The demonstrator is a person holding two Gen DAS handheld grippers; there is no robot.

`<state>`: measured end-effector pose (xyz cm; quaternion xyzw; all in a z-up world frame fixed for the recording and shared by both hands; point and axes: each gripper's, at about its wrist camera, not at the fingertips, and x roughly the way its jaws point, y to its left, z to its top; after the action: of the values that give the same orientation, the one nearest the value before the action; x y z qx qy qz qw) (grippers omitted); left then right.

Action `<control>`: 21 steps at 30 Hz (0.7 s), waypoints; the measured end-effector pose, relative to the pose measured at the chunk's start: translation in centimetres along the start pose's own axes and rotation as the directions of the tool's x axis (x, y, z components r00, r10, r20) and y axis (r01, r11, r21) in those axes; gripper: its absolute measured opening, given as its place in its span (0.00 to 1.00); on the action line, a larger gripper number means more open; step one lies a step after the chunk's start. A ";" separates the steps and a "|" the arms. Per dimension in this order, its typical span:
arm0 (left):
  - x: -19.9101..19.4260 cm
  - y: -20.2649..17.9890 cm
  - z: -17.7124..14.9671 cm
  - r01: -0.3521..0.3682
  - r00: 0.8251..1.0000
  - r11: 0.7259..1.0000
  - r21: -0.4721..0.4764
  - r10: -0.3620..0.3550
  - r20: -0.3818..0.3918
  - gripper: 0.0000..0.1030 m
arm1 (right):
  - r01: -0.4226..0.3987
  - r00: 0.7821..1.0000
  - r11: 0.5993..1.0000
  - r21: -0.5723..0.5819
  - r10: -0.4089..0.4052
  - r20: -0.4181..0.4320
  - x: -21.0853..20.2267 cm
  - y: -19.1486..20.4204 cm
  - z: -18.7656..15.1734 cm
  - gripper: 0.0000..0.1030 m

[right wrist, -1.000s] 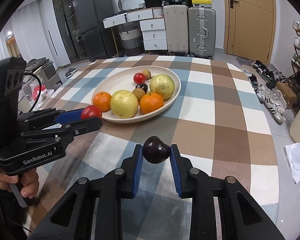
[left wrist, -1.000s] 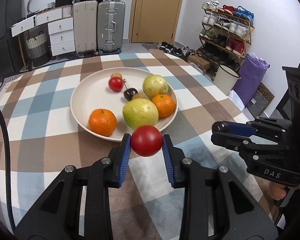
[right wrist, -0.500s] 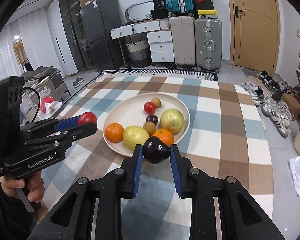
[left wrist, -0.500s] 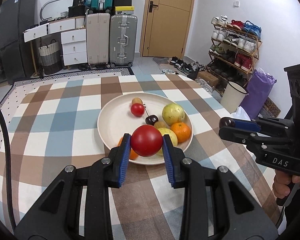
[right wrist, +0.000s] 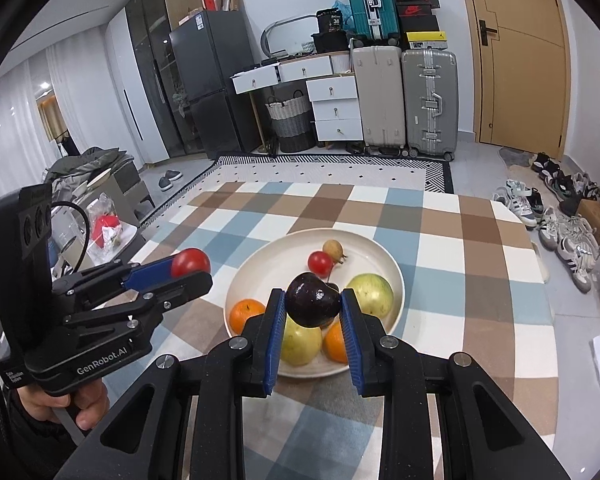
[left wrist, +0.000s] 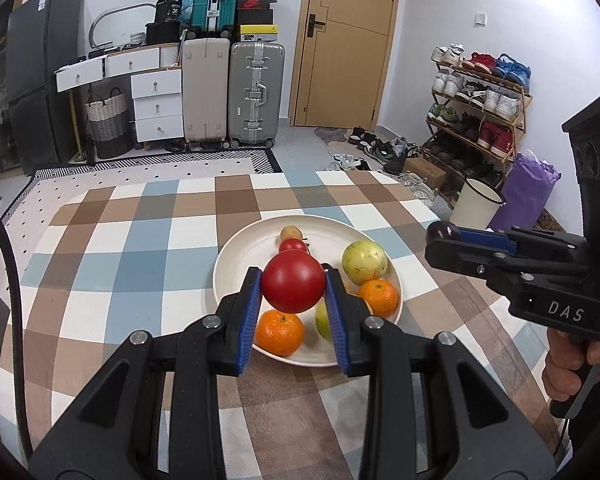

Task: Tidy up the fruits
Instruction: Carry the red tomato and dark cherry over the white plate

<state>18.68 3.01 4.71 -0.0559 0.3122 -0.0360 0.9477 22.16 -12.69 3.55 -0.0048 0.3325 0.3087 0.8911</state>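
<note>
Above the near side of the plate (left wrist: 236, 248), the left gripper (left wrist: 293, 286) clamps a red tomato (left wrist: 293, 282); the right gripper (right wrist: 312, 304) clamps a dark plum (right wrist: 312, 300).

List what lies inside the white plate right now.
In the plate: two oranges, two yellow-green fruits, a small red fruit, a small brown fruit. The held dark plum hides the middle.
</note>
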 end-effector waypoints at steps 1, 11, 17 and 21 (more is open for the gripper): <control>0.1 0.2 0.2 0.001 1.000 1.000 -0.007 -0.001 0.001 0.28 | -0.002 1.000 1.000 0.002 0.002 0.001 0.2 -0.1 0.1 0.27; 3.4 0.7 1.3 0.001 1.000 1.000 -0.019 -0.001 -0.010 0.28 | -0.012 1.000 0.998 0.054 0.011 0.011 2.3 -1.2 1.5 0.27; 5.9 0.8 1.2 -0.007 1.000 1.000 -0.011 0.007 -0.027 0.28 | -0.005 1.000 0.996 0.090 0.005 -0.002 3.8 -2.1 1.9 0.27; 7.4 1.1 1.2 -0.013 0.999 1.000 -0.011 0.013 -0.035 0.28 | -0.002 1.000 0.996 0.087 0.003 -0.013 5.0 -2.3 2.0 0.27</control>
<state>25.37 3.39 1.18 -0.0586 0.3293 -0.0289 0.9420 27.55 -11.39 1.69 0.0326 0.3515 0.2951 0.8879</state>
